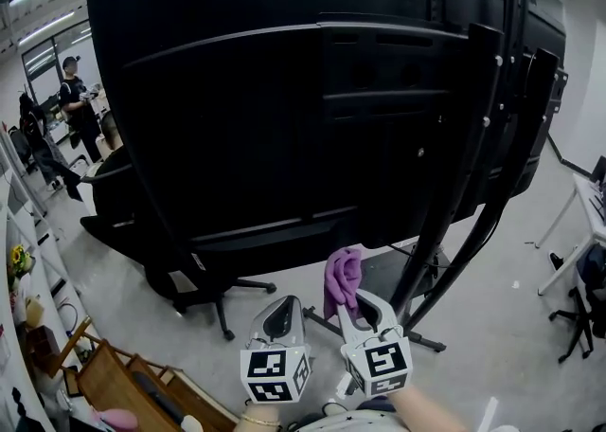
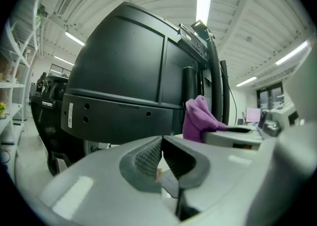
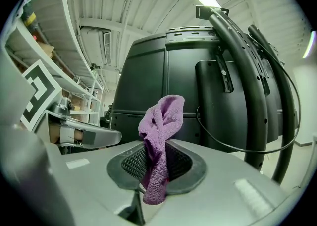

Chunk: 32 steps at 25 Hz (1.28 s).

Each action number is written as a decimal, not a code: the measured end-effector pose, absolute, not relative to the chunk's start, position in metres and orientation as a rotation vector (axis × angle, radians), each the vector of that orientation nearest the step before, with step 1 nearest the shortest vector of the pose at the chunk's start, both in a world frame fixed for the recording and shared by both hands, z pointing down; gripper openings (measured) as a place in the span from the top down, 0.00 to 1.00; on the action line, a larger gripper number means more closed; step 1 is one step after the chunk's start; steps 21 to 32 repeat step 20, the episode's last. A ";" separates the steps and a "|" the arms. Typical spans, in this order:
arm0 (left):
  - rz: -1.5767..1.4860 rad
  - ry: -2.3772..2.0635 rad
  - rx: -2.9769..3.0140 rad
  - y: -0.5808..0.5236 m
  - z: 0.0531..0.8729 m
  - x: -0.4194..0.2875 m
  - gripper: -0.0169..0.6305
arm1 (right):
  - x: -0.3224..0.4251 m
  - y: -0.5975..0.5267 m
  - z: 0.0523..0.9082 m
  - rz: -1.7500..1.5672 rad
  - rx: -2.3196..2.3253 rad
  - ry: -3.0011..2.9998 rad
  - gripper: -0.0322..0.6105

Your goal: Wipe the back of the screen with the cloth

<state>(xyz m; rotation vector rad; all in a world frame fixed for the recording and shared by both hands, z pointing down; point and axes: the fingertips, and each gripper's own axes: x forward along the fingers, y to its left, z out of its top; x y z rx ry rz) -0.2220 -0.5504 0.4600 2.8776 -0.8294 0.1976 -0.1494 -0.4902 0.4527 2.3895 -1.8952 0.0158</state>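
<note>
The black back of a large screen fills the upper head view, held on a black tubular stand. A purple cloth sticks up from my right gripper, which is shut on it just below the screen's lower edge. In the right gripper view the cloth stands bunched between the closed pads, a short way in front of the screen. My left gripper hangs beside it, shut with nothing in it. Its ribbed pads meet, and the screen lies ahead.
A black office chair stands under the screen's left part. Stand legs spread over the floor. Two people are far left. A wooden rack sits at the lower left, a white desk and another chair at the right.
</note>
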 end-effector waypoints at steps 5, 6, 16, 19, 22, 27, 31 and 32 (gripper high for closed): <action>0.207 -0.838 2.840 -0.554 0.464 -0.229 0.96 | -0.156 -0.497 0.453 0.050 2.382 -1.930 0.85; 0.204 -0.841 2.837 -0.555 0.464 -0.231 0.96 | -0.157 -0.498 0.454 0.045 2.380 -1.936 0.85; 0.153 -0.866 2.821 -0.563 0.458 -0.236 0.96 | -0.164 -0.501 0.455 0.058 2.342 -1.952 0.85; 0.159 -0.864 2.819 -0.563 0.459 -0.238 0.96 | -0.165 -0.501 0.457 0.065 2.341 -1.949 0.85; 0.161 -0.864 2.820 -0.563 0.460 -0.238 0.96 | -0.166 -0.501 0.458 0.067 2.339 -1.948 0.85; 0.161 -0.864 2.820 -0.563 0.460 -0.238 0.96 | -0.166 -0.501 0.458 0.067 2.339 -1.948 0.85; 0.161 -0.864 2.820 -0.563 0.460 -0.238 0.96 | -0.166 -0.501 0.458 0.067 2.339 -1.948 0.85; 0.161 -0.864 2.820 -0.563 0.460 -0.238 0.96 | -0.166 -0.501 0.458 0.067 2.339 -1.948 0.85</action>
